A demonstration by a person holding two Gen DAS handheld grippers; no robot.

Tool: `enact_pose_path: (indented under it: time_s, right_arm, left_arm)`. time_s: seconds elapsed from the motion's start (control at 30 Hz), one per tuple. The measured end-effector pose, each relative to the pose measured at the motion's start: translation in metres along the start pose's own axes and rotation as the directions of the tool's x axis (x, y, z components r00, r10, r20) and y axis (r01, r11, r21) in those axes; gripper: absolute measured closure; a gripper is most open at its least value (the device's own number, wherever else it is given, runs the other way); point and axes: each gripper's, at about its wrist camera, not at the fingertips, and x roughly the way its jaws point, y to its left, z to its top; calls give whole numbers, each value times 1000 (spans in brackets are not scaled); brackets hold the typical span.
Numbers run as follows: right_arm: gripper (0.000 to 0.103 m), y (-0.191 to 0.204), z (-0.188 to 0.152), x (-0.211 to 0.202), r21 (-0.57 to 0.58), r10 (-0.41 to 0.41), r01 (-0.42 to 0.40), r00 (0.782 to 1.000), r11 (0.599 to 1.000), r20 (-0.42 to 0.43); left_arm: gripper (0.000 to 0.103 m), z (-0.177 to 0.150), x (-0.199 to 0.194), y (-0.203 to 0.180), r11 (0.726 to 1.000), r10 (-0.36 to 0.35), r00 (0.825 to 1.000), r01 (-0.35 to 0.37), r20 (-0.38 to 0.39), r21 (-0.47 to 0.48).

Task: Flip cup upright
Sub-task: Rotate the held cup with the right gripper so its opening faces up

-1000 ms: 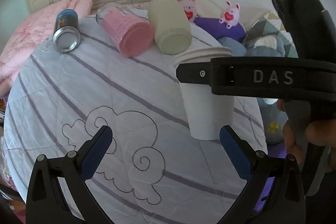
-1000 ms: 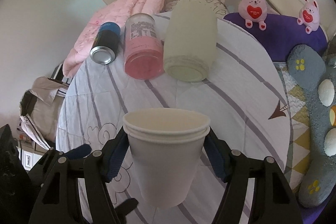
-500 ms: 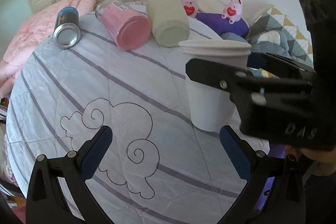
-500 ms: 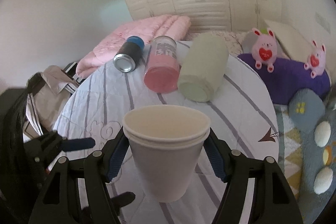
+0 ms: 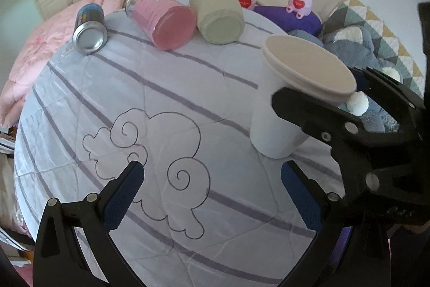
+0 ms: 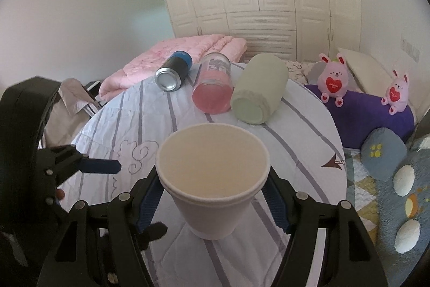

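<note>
Hidden/unclear first: in the right wrist view the paper cup (image 6: 212, 179) body blocks the inner faces of both blue pads, so actual pad-to-wall contact isn't visible there. Cup base looks seated on the striped quilt (image 6: 295, 131), but the contact line is too close to the lens edge to confirm. In the left wrist view the right gripper (image 5: 317, 109) covers the cup's (image 5: 279, 125) right side; its far finger is cut off behind the rim. Hand holding it is out of frame, dark blur only at lower right.

Right gripper (image 6: 212, 202): clamped on the cup just under the rim, fingers either side, cup upright, mouth up, near the quilt's right edge.

Left gripper (image 5: 212, 195): fingers spread wide, nothing between them, hovering over the cloud print (image 5: 150, 152), left of the cup and apart from it.

Far side of quilt, all lying on their sides: soda can (image 5: 90, 30), pink jar (image 5: 164, 19), green cylindrical container (image 5: 219, 14); jar and container touching.
</note>
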Motion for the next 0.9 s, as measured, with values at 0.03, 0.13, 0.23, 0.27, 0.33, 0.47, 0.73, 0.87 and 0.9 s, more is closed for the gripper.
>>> enact_pose_path:
  time_s: [0.03, 0.13, 0.23, 0.27, 0.33, 0.47, 0.73, 0.87, 0.9]
  right_arm:
    - [33, 2, -2, -1, -6, -5, 5, 1000, 1000, 6]
    - [33, 9, -8, -7, -31, -19, 20, 999, 999, 31]
    - [33, 15, -12, -10, -50, -33, 35, 998, 998, 48]
    - [33, 17, -13, -10, -56, -38, 41, 998, 998, 47]
    - [32, 19, -13, -10, -63, -48, 51, 998, 997, 48]
    - [32, 22, -14, -11, -71, -59, 61, 998, 996, 39]
    - [32, 29, -16, -13, -95, -82, 85, 996, 992, 36]
    - [32, 30, -16, -14, -97, -87, 89, 996, 991, 30]
    - [32, 30, -16, -14, -98, -88, 91, 996, 991, 30]
  left_arm:
    - [0, -1, 0, 1, 1000, 4, 1000, -4, -1, 1]
    - [0, -4, -1, 0, 999, 28, 1000, -28, -8, 20]
    - [0, -8, -2, -1, 998, 45, 999, -44, -5, 40]
    - [0, -8, -2, -1, 998, 45, 999, -44, -7, 44]
    - [0, -9, -2, -2, 997, 52, 999, -52, -2, 50]
    - [0, -10, -5, -4, 995, 72, 997, -72, 10, 69]
    - [0, -11, -5, -5, 992, 88, 996, -88, 9, 87]
    - [0, -12, -5, -5, 991, 93, 996, -94, 12, 96]
    - [0, -11, -5, -5, 991, 94, 995, -95, 12, 99]
